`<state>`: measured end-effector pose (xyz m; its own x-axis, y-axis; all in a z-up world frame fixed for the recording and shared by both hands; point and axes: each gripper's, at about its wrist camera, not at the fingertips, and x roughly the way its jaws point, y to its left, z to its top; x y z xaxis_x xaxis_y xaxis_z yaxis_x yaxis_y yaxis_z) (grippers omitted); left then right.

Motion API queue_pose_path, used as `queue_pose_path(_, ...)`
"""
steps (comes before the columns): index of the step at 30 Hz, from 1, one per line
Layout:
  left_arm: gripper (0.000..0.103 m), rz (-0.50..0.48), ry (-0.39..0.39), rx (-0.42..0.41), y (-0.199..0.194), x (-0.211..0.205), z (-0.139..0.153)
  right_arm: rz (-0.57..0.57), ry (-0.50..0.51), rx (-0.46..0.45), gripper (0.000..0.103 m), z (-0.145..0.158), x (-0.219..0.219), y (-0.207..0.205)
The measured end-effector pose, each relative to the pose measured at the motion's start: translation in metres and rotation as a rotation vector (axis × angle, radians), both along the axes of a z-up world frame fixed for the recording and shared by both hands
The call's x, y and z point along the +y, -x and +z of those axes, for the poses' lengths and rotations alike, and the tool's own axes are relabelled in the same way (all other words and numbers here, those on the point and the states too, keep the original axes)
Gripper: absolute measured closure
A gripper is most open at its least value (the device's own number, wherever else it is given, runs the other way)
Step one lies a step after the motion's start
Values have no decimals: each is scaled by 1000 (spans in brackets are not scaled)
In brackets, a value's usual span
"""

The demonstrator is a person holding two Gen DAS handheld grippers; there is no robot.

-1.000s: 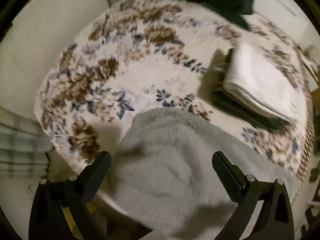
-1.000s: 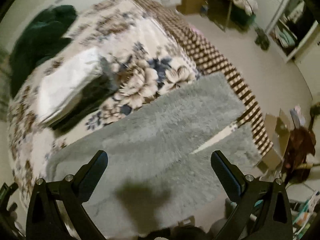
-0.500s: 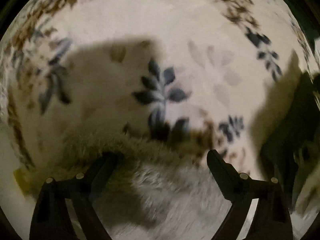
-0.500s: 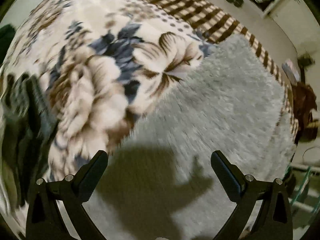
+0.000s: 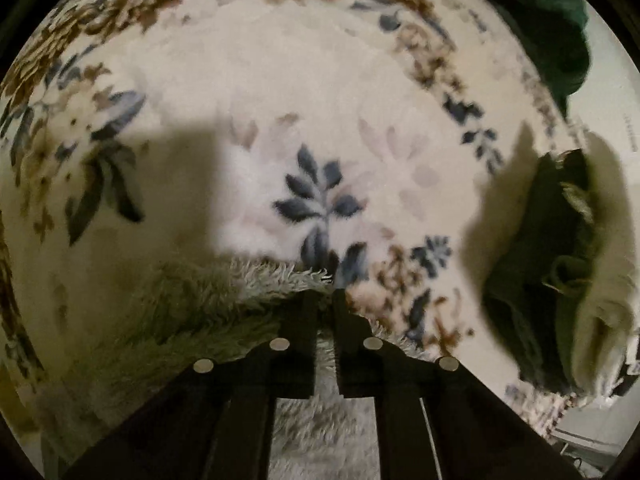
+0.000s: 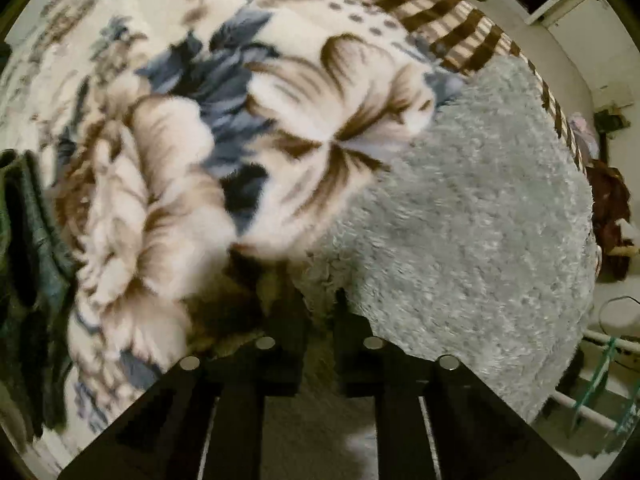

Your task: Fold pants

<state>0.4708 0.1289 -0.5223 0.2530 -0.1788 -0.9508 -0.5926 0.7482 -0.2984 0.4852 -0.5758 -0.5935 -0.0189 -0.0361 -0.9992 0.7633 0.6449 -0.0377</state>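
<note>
Pants [image 5: 192, 312] grey fleece, 6 o'clock on floral blanket [image 5: 320, 92] | left gripper [image 5: 325, 300] pinching edge | right gripper [image 6: 324, 300] pinching edge

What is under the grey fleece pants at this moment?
The grey fleece pants lie on the floral blanket, which shows all around their edge. Both tools, left and right, pinch that edge. What lies beneath the blanket is covered.

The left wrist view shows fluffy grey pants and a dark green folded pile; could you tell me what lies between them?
Only floral blanket shows between the grey pants and the dark green pile, partly in shadow. The left tool grips the pants' edge.
</note>
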Motion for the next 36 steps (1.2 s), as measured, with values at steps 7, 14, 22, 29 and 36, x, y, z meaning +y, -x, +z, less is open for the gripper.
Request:
queue_pose_path(7, 99, -1, 45, -116, 49, 8, 45, 47, -17, -132, 95, 63, -6, 55)
queue_pose_path(14, 101, 49, 69, -150, 127, 31, 82, 85, -37, -162, 96, 101, -36, 112)
queue_pose_path(22, 100, 114, 74, -88, 236, 58, 76, 138, -49, -101, 99, 97, -46, 223)
queue_pose_path(29, 25, 177, 280, -186, 190, 12, 40, 71, -190, -107, 98, 58, -66, 251)
queue_pose_path(36, 25, 127, 237, -146, 92, -15, -1, 41, -318, -267, 39, 50, -61, 228)
